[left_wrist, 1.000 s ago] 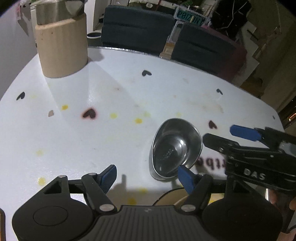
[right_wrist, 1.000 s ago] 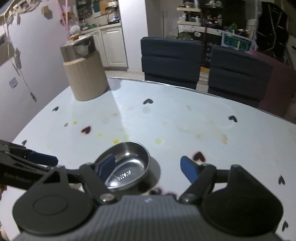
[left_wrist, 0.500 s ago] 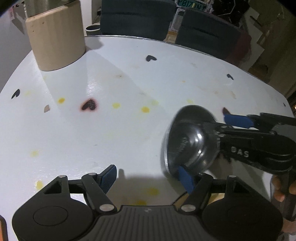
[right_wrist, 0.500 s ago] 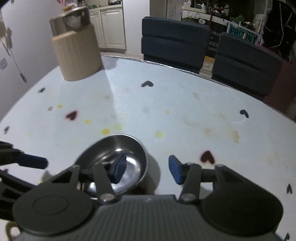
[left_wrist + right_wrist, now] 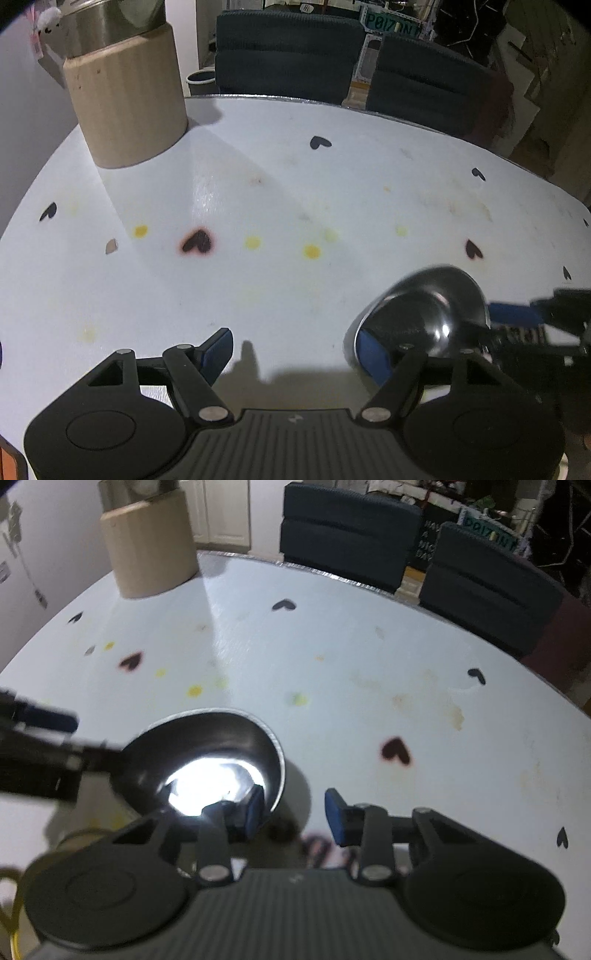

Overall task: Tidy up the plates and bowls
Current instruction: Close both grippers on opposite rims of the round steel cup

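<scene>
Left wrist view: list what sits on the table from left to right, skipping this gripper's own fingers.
Beige canister → red-haloed black heart mark → steel bowl → right gripper, coming in from the right edge at the bowl's rim.
</scene>
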A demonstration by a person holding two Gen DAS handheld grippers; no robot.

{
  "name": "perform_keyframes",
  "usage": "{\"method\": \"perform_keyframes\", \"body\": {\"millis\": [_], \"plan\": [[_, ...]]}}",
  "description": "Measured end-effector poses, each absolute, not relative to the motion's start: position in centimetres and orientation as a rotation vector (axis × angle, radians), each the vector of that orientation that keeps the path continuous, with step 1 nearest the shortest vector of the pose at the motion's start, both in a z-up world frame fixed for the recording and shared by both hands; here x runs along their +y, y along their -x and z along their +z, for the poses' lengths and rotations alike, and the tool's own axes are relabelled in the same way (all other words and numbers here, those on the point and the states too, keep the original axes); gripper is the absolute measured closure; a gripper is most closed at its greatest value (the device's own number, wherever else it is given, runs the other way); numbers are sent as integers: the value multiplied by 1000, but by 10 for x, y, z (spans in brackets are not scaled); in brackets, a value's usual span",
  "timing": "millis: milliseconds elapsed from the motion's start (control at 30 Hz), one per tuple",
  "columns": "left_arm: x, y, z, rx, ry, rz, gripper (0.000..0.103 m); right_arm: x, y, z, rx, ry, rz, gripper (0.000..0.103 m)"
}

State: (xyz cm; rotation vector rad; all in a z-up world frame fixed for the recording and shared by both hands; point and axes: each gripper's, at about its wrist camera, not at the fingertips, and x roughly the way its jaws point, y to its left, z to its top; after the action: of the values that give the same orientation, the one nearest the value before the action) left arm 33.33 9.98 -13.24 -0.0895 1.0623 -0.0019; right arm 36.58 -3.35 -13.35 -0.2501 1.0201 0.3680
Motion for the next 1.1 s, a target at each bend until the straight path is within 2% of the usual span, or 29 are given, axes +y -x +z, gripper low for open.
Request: {"method": "perform_keyframes", "body": {"millis": [167,233,400,600,667,767,1100], "plan": [[90,-339,-131,1040,77,5,29,-38,-357,-135,1052,247,398,63],[86,-341,-131,1040,80,2,30,-38,-355,-135,1056,239,401,70],[79,-342,-133,1069,135,-31,41,-43,-358,-137,1067,177,381,77],[74,-341,-135,1101,195,-76,60,-46,-360,-135,1068,120,357,80],[73,-340,-136,1112,211,-85,71,-49,-362,-135,1066,98,346,80],[72,-340,-135,1108,220,-92,80,-49,-364,-134,1067,88,338,86],[76,-339,-130,1089,242,-81,91,-55,-368,-133,1067,47,333,91]]}}
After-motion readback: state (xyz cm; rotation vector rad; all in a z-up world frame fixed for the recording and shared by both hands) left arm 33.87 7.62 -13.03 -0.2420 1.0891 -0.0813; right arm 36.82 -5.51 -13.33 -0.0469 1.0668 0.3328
